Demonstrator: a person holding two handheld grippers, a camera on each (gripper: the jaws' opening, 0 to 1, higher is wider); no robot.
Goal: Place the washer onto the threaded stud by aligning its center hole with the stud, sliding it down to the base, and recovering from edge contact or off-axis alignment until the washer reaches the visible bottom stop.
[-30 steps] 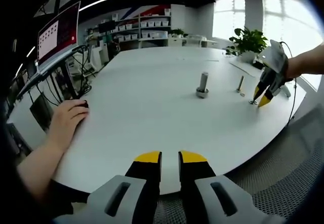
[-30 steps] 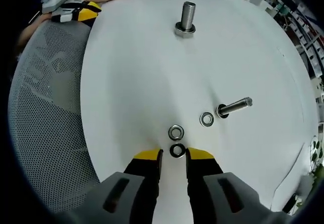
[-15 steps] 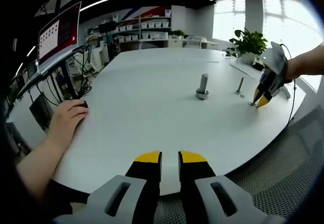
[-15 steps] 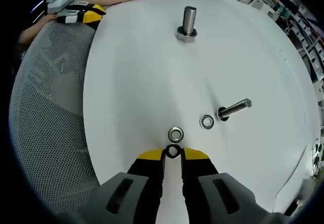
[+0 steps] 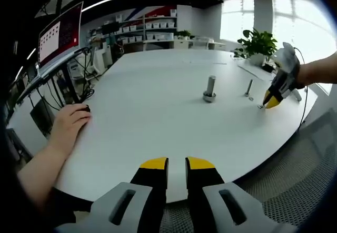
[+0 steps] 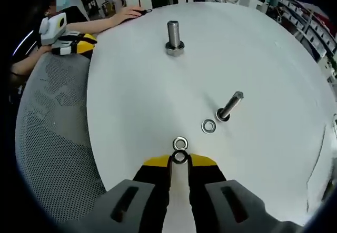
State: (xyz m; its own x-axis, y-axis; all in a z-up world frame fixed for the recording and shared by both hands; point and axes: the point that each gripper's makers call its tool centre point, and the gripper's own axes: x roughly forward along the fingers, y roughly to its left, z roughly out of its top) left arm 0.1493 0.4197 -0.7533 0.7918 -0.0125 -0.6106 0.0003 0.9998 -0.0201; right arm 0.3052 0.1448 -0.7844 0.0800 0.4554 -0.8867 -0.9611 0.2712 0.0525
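Note:
The upright threaded stud (image 6: 174,37) stands on its hex base on the white table (image 6: 131,101), far ahead of my right gripper (image 6: 179,161). That gripper is shut on a dark washer (image 6: 179,157), pinched at its fingertips low over the table. A second washer (image 6: 180,143) lies just beyond it and a third (image 6: 208,126) to the right. In the left gripper view the stud (image 5: 210,89) is mid-table, the right gripper (image 5: 272,101) at its right. My left gripper (image 5: 177,164) hovers shut and empty at the table's near edge.
A loose bolt (image 6: 230,105) lies on its side near the third washer. A person's hand (image 5: 68,125) rests on the table at the left by a small dark object (image 5: 88,108). A mesh chair (image 6: 47,138) stands beside the table edge. A potted plant (image 5: 258,43) sits at the far right.
The right gripper's jaws closed on the nearest washer, then the view tilted so the stud and bolt shifted in the picture. The left gripper has stayed still.

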